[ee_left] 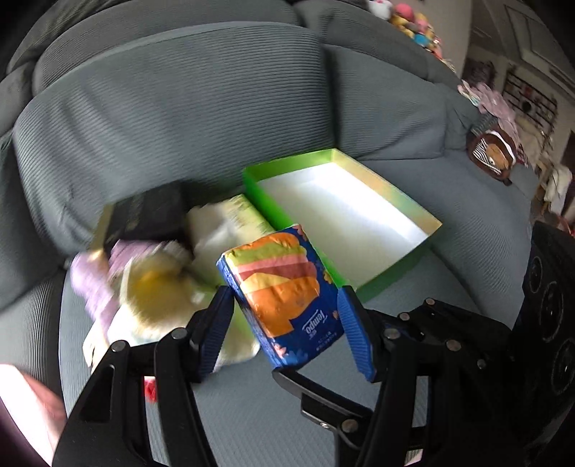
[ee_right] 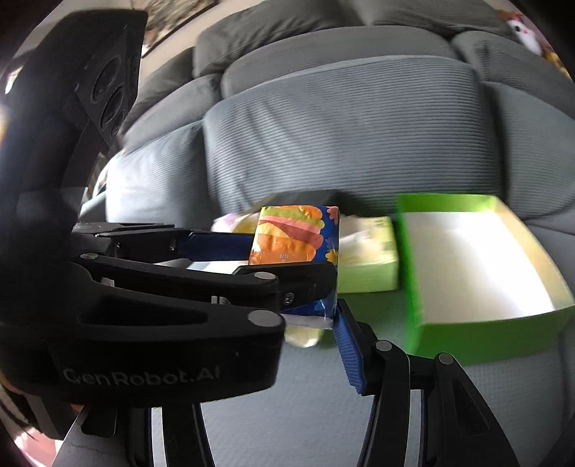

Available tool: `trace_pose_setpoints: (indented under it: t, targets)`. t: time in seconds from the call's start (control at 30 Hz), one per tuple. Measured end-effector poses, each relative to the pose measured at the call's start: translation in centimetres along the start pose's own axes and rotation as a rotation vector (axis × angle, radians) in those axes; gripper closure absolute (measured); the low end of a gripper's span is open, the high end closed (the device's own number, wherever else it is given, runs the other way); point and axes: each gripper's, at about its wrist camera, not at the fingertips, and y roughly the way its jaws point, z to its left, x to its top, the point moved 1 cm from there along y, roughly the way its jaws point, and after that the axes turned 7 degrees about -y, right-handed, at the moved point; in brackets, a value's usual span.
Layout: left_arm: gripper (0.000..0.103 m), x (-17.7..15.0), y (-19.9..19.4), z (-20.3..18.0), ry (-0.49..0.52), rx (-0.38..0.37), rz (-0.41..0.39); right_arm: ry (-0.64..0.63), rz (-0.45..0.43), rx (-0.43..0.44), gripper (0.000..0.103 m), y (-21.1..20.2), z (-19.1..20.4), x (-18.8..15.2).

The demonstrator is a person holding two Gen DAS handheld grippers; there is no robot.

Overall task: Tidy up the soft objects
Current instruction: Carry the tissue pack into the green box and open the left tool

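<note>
Left wrist view: my left gripper (ee_left: 284, 316) clamps a blue tissue pack (ee_left: 278, 287) by its two long sides, held above the grey sofa seat (ee_left: 287, 424). From the right wrist view, my right gripper (ee_right: 305, 316) reaches in at the same pack (ee_right: 298, 239); one blue pad touches the pack's lower corner, but my left tool hides the other finger, so I cannot tell whether that grip is closed.

Just beside the pack, toward the right end of the seat, lies an open green box (ee_left: 435, 224) with a bare white floor. I judge the step to be carrying the pack to it. Done well, that means keeping the pack level, clearing the near green wall, and lowering it flat against one inner side, leaving room for the rest.

Behind the pack, near the back cushion (ee_left: 172, 118), waits a blurred heap: a pale yellow tissue pack (ee_left: 230, 219), a dark packet (ee_left: 151, 212) and plush shapes. Stuffed toys (ee_left: 413, 21) crowd the sofa's far end.
</note>
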Motion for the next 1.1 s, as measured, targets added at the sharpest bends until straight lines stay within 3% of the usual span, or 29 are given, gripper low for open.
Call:
trace_pose_setpoints:
  t: [0.4,0.67,0.93,1.0,1.07,1.1]
  targets:
    - [0.044,5.2,7.0,-5.6,0.106,-0.033,-0.002,0.080,-0.050,-0.122,0.049,-0.2,-9.2,0.8]
    - [0.044,6.3,12.1,-6.1,0.070,-0.063,0.071,0.145,0.027,-0.153,0.049,2.7,-13.5,0.6]
    - [0.042,6.1,13.5,-6.7,0.044,-0.072,0.118,0.170,0.092,-0.180,0.049,4.0,-15.1,0.1]
    - [0.035,5.8,13.3,-6.8,0.064,-0.034,0.115,0.169,0.101,-0.200,0.049,4.0,-15.0,0.1]
    - [0.018,5.4,12.8,-6.9,0.075,-0.034,0.114,0.168,0.107,-0.224,0.048,3.9,-15.1,0.1]
    - [0.015,5.3,12.5,-7.0,0.078,-0.030,0.109,0.167,0.111,-0.236,0.047,3.7,-15.0,0.0]
